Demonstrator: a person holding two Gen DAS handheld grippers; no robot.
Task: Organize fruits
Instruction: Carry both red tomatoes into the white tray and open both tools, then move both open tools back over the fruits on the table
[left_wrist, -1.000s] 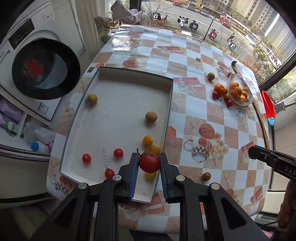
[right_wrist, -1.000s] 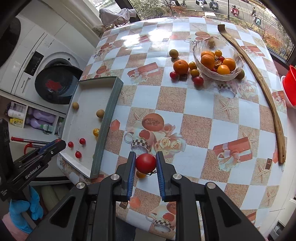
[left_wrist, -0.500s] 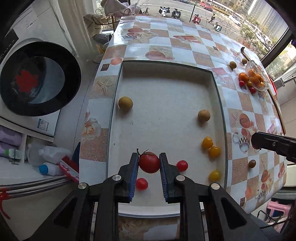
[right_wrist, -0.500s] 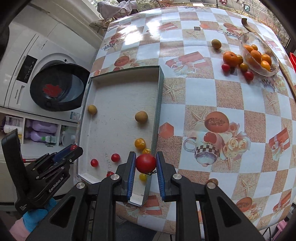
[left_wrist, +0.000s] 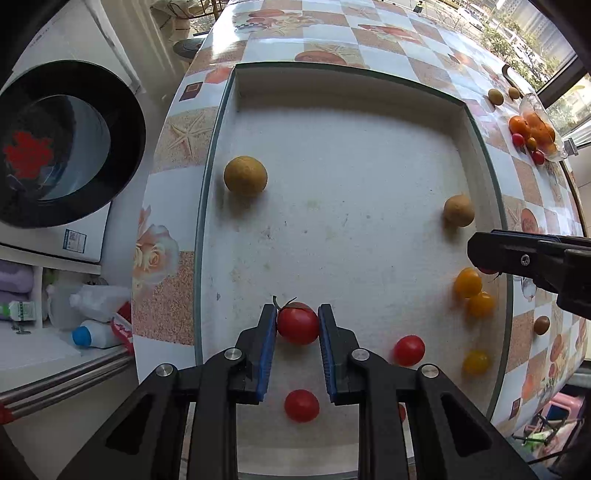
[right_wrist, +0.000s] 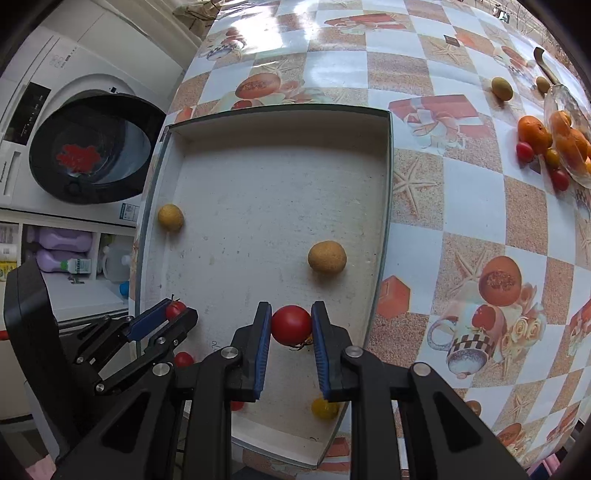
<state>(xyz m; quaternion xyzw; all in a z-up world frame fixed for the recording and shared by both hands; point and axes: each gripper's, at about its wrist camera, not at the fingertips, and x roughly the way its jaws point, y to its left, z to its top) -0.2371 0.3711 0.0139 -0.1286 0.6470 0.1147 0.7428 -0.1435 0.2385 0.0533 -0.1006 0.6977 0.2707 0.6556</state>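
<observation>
We hold a small red tomato with a green stalk (left_wrist: 297, 323) clenched between the blue pads of the left tongs (left_wrist: 297, 328), and a second round red tomato (right_wrist: 291, 325) pinched the same way in the right tongs (right_wrist: 291, 326). Both hang over the shallow white rectangular tray with the grey-green rim (left_wrist: 218, 155). We judge the main risk is rolling: the tray floor looks flat and hard, so a tomato let go from too high could bounce, run off, or knock the loose red cherry tomato (left_wrist: 301, 405) lying just below our left pads. The right tongs sit close to the tray's right rim, beside the yellow cherry tomatoes (left_wrist: 468, 282), so a release there might land on the edge. Squeezing harder could split the skin. Both held tomatoes look glossy, smooth, firm and unbruised
</observation>
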